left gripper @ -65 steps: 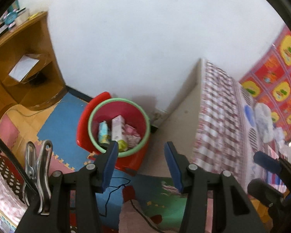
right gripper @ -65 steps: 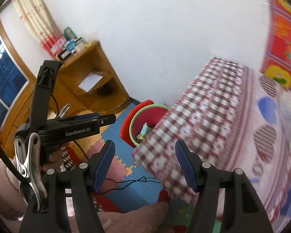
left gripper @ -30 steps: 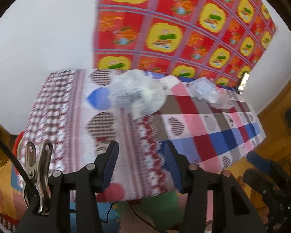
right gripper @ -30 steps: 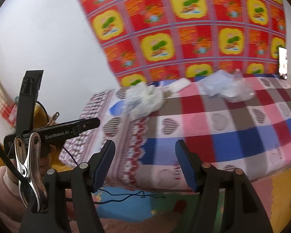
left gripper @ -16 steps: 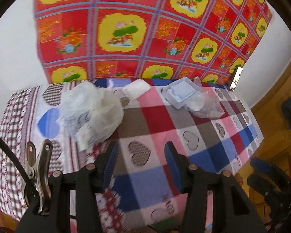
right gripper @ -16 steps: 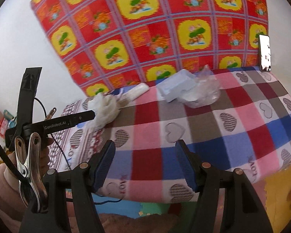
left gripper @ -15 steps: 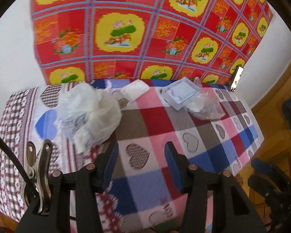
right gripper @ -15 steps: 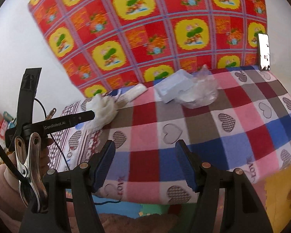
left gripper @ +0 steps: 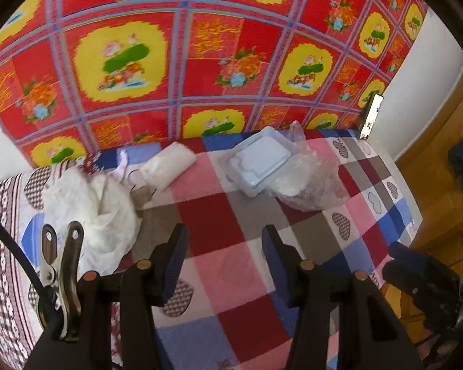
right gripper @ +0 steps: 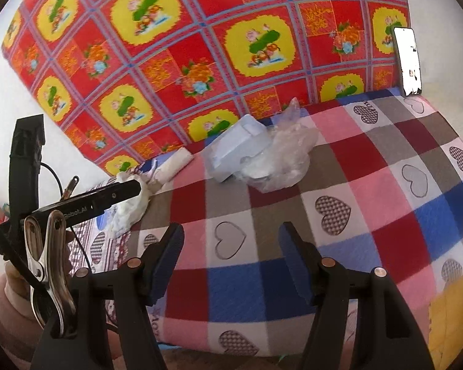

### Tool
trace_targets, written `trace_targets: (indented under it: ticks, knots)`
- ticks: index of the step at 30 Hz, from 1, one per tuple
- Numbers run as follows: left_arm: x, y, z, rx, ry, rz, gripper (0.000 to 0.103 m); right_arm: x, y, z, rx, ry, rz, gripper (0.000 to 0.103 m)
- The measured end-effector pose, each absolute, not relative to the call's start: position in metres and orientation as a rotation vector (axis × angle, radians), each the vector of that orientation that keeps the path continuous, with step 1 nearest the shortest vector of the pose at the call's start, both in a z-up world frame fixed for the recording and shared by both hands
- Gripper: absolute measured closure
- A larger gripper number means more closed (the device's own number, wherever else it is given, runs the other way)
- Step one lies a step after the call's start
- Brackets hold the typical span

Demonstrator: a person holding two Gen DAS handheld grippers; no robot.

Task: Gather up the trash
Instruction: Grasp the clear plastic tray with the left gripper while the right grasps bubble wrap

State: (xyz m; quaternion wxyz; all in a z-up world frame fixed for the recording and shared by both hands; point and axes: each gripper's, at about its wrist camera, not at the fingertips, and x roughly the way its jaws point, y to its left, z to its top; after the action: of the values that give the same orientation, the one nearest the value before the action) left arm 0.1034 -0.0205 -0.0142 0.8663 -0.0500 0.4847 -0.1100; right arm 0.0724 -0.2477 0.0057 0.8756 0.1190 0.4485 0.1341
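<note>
I am holding my left gripper [left gripper: 223, 254] and right gripper [right gripper: 230, 254] over the checked heart-print blanket [right gripper: 370, 191], both with jaws apart and nothing between them. Taking the white foam takeout box [left gripper: 260, 160] as the landmark: a clear crumpled plastic bag [left gripper: 305, 182] is lying against its right side, a white wrapped roll [left gripper: 168, 166] is sitting to its left, and a crumpled white plastic bag [left gripper: 92, 212] is lying farther left, by the blanket's edge. A phone [right gripper: 407, 61] is leaning against the wall, far right of the box.
</note>
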Motion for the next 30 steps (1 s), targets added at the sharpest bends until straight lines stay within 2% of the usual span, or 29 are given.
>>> trace_targets:
  ticks: [15, 19, 24, 30]
  knots:
    - [0.174, -0.081, -0.040, -0.044, 1.089, -0.142, 0.051, 0.171, -0.286, -0.046, 0.217, 1.081, 0.398, 0.037]
    - [0.191, -0.094, -0.053, -0.051, 1.119, -0.115, 0.051, 0.192, -0.289, -0.066, 0.238, 1.136, 0.431, 0.047]
    - [0.207, -0.114, -0.065, -0.010, 1.138, -0.126, 0.051, 0.207, -0.287, -0.082, 0.231, 1.169, 0.465, 0.048]
    - [0.231, -0.130, -0.071, 0.167, 1.144, -0.136, 0.045, 0.219, -0.285, -0.090, 0.210, 1.176, 0.479, 0.058]
